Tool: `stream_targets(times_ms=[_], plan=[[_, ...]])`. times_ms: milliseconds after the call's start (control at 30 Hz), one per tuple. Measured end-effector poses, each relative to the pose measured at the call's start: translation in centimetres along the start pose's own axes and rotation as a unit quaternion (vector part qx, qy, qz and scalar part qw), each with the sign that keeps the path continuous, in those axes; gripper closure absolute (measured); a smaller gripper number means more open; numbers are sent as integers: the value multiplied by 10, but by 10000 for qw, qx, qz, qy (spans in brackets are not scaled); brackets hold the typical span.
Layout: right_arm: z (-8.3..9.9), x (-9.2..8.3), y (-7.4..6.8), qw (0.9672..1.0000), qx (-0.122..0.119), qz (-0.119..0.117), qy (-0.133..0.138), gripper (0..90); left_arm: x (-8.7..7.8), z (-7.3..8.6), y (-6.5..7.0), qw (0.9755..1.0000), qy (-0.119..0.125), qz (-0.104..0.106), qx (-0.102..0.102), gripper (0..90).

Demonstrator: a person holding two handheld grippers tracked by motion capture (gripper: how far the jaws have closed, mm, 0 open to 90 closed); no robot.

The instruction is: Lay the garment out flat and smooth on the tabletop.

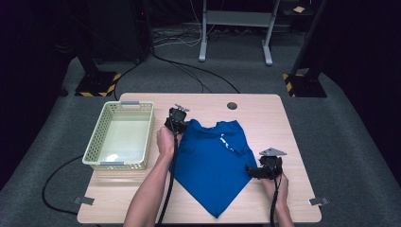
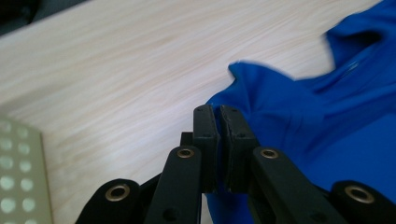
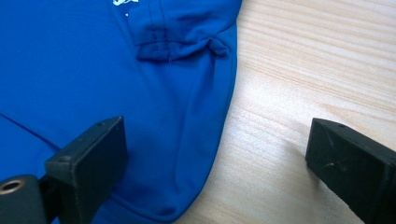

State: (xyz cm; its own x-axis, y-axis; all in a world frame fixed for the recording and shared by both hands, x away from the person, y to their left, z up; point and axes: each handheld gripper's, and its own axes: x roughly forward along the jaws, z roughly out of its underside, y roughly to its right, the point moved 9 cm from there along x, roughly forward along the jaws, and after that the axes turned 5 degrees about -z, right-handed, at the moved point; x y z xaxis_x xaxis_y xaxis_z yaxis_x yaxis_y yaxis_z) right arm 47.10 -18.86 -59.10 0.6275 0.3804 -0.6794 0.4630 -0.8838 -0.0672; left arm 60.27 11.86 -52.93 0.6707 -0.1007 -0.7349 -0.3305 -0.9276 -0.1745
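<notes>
Blue T-shirt (image 1: 213, 165) lay flat on the wooden table (image 1: 293, 127), right of centre. Its long axis ran from the collar end, far from the person and a little left, down to a folded point at the near table edge; the whole shape narrowed toward the person like a wedge. White print showed near the collar.

Left gripper (image 1: 177, 119) sat at the shirt's far left corner, forearm reaching forward from the near edge, hand (image 1: 165, 141) wrapped round the handle. In the left gripper view its jaws stood pressed together with blue cloth caught between them: clamped on the shirt's edge (image 2: 243, 93).

Right gripper (image 1: 255, 171) rested low at the shirt's right side, pointing left toward the cloth, right hand (image 1: 280, 185) behind it. In the right gripper view the jaws stood wide apart, one over the blue fabric (image 3: 163, 140), the other over bare wood, the shirt's curved edge between them.

A pale green perforated basket (image 1: 97, 142) stood on the table's left, just beside the left hand. Black cables trailed off toward the floor.
</notes>
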Motion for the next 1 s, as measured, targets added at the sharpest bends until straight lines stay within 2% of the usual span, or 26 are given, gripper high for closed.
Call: stream_targets(times_ms=[100,167,267,400,500,633,800,900,1000], plan=[[0,0,0,10000,1,-1,0,48,10,4,-12,9995,-158,-141,-243,848],[0,0,0,10000,2,-1,0,48,14,5,-17,9989,-271,-235,-318,826],[0,0,0,10000,1,-1,2,48,14,7,-21,9978,-379,-300,-444,651],[0,0,0,10000,0,-1,2,48,6,11,-18,9978,-272,-273,-540,391],[0,0,0,10000,2,-2,2,48,-4,18,-8,9987,-159,-96,-471,290],[0,0,0,10000,11,-1,3,48,-18,33,16,9997,-18,176,-188,229],[0,0,0,10000,19,2,-1,48,-38,59,48,9984,118,543,23,174],[0,0,0,10000,27,4,-1,47,-46,81,60,9978,33,615,246,148],[0,0,0,10000,-8,4,1,47,-53,99,67,9975,47,630,305,141]])
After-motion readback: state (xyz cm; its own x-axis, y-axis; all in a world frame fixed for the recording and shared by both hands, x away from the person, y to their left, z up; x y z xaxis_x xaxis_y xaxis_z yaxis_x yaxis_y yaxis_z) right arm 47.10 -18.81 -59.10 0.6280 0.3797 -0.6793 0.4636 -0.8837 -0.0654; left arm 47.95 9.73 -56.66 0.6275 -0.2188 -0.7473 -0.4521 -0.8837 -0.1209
